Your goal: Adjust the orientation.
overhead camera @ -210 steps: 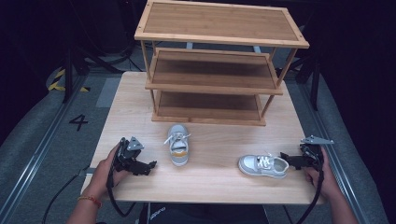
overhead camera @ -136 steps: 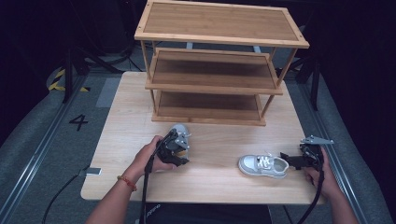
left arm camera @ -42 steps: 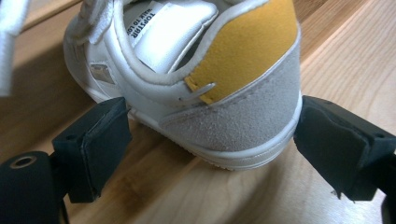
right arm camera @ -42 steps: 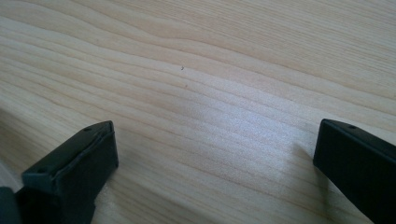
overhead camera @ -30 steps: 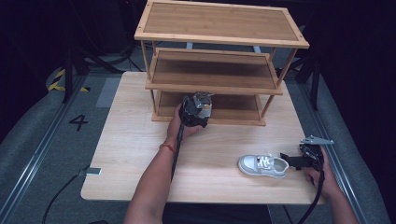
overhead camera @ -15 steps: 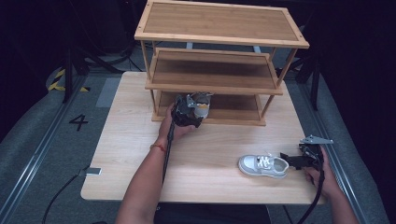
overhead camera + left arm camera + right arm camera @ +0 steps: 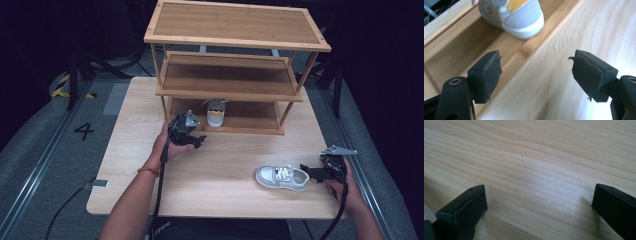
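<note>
On the desk (image 7: 150, 130), seen from the high view, a three-tier wooden rack (image 7: 235, 55) is standing at the far edge. A grey shoe with a yellow heel patch (image 7: 215, 113) is sitting upright on the rack's bottom shelf, heel toward the person, left of that shelf's middle. The left tongs (image 7: 197, 142) are hovering just in front of the bottom shelf's front lip, a little left of the shoe and apart from it, with the left hand (image 7: 167, 146) wrapped around the body. A second white shoe (image 7: 282, 177) is lying on the desk near the front right corner, toe pointing left. The right tongs (image 7: 306, 171) are resting just beside its heel, gripped by the right hand (image 7: 350, 192); contact with the heel cannot be told from here.

Through the left gripper view, the left tongs (image 7: 536, 72) are standing wide with nothing between the pads. The yellow-heeled shoe (image 7: 515, 12) is showing at the top edge, on the shelf board, well clear of both pads.

Through the right gripper view, the right tongs (image 7: 539, 203) are also standing wide, with bare desk grain (image 7: 531, 165) between them. A pale sliver at the lower left edge is too small to identify.
</note>
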